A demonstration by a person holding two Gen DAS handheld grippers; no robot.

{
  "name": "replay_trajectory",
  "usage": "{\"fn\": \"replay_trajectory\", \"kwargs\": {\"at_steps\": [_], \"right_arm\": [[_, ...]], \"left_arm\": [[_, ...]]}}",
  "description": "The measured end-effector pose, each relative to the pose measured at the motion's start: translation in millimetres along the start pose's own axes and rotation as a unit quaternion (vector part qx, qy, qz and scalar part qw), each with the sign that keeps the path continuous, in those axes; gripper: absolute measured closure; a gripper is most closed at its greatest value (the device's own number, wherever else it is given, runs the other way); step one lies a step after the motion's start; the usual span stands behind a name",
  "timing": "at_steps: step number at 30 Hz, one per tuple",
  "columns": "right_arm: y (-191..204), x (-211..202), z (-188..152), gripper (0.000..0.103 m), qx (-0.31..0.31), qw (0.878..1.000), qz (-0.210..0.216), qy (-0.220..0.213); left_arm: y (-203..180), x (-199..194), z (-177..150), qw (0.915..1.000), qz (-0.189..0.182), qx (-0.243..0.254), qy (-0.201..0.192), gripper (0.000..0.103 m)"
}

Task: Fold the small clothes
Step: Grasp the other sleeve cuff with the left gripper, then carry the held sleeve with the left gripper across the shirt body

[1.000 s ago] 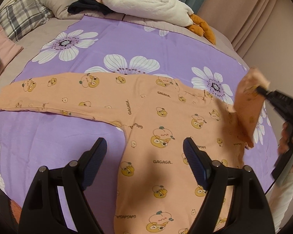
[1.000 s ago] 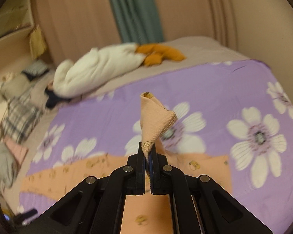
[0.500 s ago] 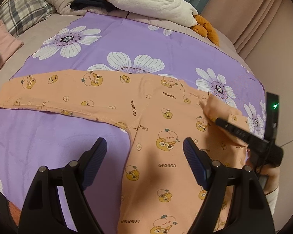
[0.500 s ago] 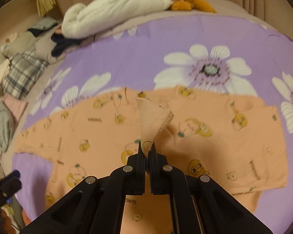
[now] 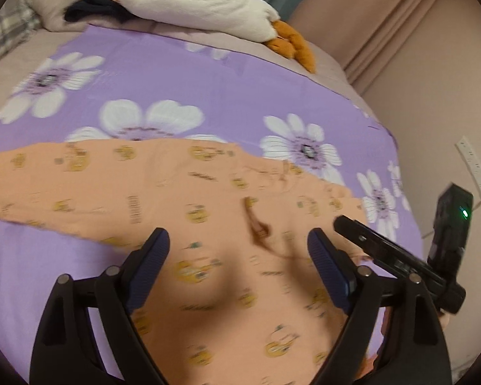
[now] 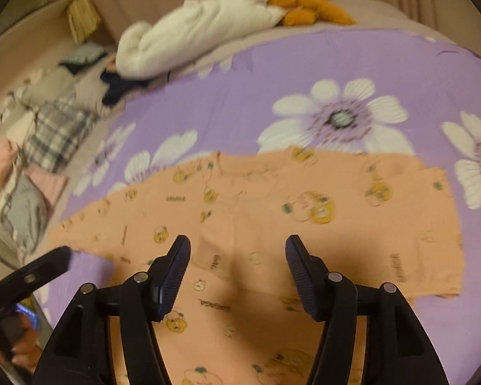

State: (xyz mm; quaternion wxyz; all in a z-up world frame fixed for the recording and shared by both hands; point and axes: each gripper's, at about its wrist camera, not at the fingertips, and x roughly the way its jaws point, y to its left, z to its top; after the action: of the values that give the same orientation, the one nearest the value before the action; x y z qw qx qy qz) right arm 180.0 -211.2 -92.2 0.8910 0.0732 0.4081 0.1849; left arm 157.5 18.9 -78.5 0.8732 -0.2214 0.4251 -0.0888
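Peach cotton top with yellow cartoon prints (image 5: 182, 199) lay flat on the purple flower-print sheet (image 5: 176, 73) in the left wrist view, under the left gripper (image 5: 239, 256), whose jaws stood wide apart, empty. From the right wrist, the right gripper (image 6: 237, 266) also gaped, holding nothing, above the top's folded-in sleeve (image 6: 352, 224). A white plush pillow (image 6: 202, 29) lay beyond.
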Motion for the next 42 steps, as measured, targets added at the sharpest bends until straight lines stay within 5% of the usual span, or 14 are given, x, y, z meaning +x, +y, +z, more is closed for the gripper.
{"fn": "replay_trajectory", "kwargs": {"at_steps": [9, 12, 15, 17, 18, 33, 42], "right_arm": [[-58.6, -38.3, -17.3, 0.040, 0.060, 0.993, -0.097, -0.040], [-71.6, -39.1, -22.7, 0.040, 0.079, 0.991, -0.101, -0.038], [-83.4, -41.8, -27.4, 0.040, 0.093, 0.989, -0.105, -0.038], [-89.1, -42.0, -31.1, 0.040, 0.101, 0.988, -0.111, -0.037], [-92.4, -42.0, -32.9, 0.040, 0.106, 0.987, -0.112, -0.036], [-118.2, -46.8, -42.3, 0.040, 0.142, 0.982, -0.118, -0.034], [-114.2, -39.1, -38.3, 0.040, 0.135, 0.984, -0.110, -0.024]], "left_arm": [[-25.2, 88.3, -6.2, 0.9971, -0.017, 0.016, 0.072, 0.014], [-27.1, 107.5, -9.9, 0.9957, -0.026, 0.012, 0.088, 0.025], [-27.2, 124.4, -14.9, 0.9937, -0.027, 0.012, 0.108, 0.055], [-28.6, 131.8, -19.4, 0.9932, -0.023, 0.019, 0.112, 0.090], [-29.7, 134.9, -20.9, 0.9933, -0.013, 0.026, 0.112, 0.094], [-87.3, 51.5, 38.4, 0.9943, -0.036, 0.100, -0.007, 0.098], [-81.0, 17.9, 62.0, 0.9931, -0.015, 0.107, -0.045, 0.098]]}}
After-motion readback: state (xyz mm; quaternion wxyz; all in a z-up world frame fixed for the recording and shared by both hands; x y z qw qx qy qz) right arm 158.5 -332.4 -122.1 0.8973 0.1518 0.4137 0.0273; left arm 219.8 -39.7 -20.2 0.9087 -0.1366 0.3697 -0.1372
